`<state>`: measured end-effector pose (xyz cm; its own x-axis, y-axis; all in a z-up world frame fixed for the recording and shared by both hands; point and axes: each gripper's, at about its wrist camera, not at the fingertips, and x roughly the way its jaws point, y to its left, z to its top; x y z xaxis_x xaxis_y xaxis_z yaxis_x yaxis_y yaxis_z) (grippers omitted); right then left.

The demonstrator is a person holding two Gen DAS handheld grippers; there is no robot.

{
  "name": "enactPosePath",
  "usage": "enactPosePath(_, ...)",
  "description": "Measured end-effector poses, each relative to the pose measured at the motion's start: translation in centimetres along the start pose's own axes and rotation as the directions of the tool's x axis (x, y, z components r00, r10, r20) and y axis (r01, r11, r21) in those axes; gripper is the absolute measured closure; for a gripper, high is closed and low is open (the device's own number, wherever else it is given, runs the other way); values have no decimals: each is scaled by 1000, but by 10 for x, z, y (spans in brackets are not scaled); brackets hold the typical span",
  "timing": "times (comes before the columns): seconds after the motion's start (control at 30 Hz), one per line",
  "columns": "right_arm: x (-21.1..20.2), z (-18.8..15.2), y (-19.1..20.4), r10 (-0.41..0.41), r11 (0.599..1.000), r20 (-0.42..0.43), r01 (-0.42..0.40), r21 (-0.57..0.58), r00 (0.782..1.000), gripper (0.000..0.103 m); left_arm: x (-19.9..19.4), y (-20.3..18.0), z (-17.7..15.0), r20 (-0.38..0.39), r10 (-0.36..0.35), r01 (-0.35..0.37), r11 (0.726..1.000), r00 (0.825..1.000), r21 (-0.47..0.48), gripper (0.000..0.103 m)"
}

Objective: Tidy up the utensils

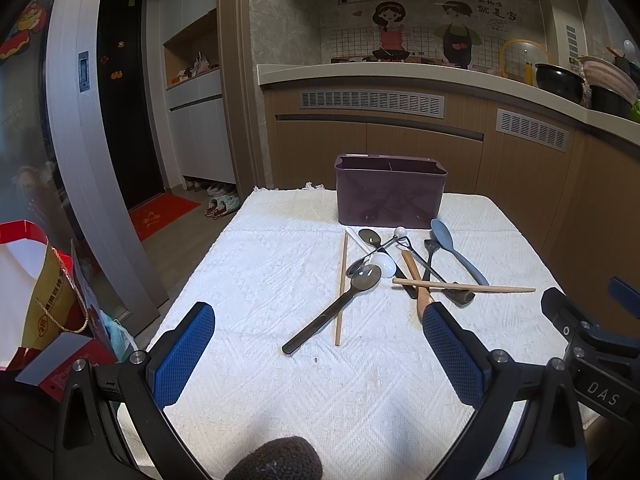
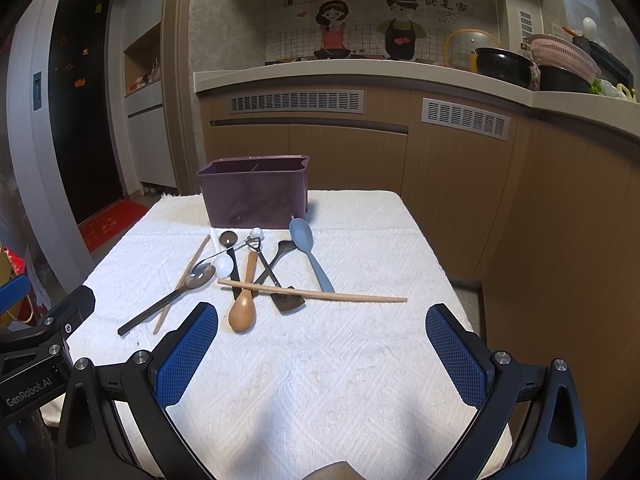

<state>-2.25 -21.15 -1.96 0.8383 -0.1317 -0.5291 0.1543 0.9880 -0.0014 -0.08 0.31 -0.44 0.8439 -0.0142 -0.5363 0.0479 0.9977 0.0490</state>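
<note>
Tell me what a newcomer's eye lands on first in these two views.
First, the tangle of utensils mid-table on the white towel: a long wooden chopstick lies across a wooden spoon, with a blue-grey spoon on the pile's right. Behind it stands the purple caddy, at the towel's far edge. Both the left gripper and right gripper frame the scene, open and holding nothing.

Home kitchen: countertop, wood cabinets, cartoon-cook backsplash.

Dim room, soft foreground shadows, sharp centre, fisheye-warped dark corners
</note>
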Motion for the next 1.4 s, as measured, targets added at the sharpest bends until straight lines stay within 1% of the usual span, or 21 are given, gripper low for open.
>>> enactPosePath(0.77, 0, 0, 0, 3, 1000, -4, -3, 3, 1000, 0, 1, -4, -6, -9, 1, -1, 1000, 1000, 1, 0)
enactPosePath(1.0, 0, 0, 0, 2, 1000, -7, -2, 3, 1000, 0, 3, -5, -6, -21, 1, -1, 1000, 1000, 1, 0)
enactPosePath(1.13, 3, 2, -2, -8, 1000, -6, 8, -3, 1000, 0, 12, -7, -4, -35, -4, 4, 1000, 999, 7, 0)
enactPosePath(1.3, 21, 11, -11, -25, 1000, -10, 25, -12, 1000, 0, 35, -7, 5, -80, -38, 41, 999, 996, 29, 0)
enactPosePath(1.37, 32, 17, -16, -22, 999, -18, 22, -25, 1000, 0, 49, -9, 8, -117, -77, 82, 996, 990, 38, 0)
enactPosePath(1.4, 38, 20, -18, -15, 999, -24, 14, -34, 1000, 0, 58, -9, 9, -144, -103, 109, 993, 984, 40, 0)
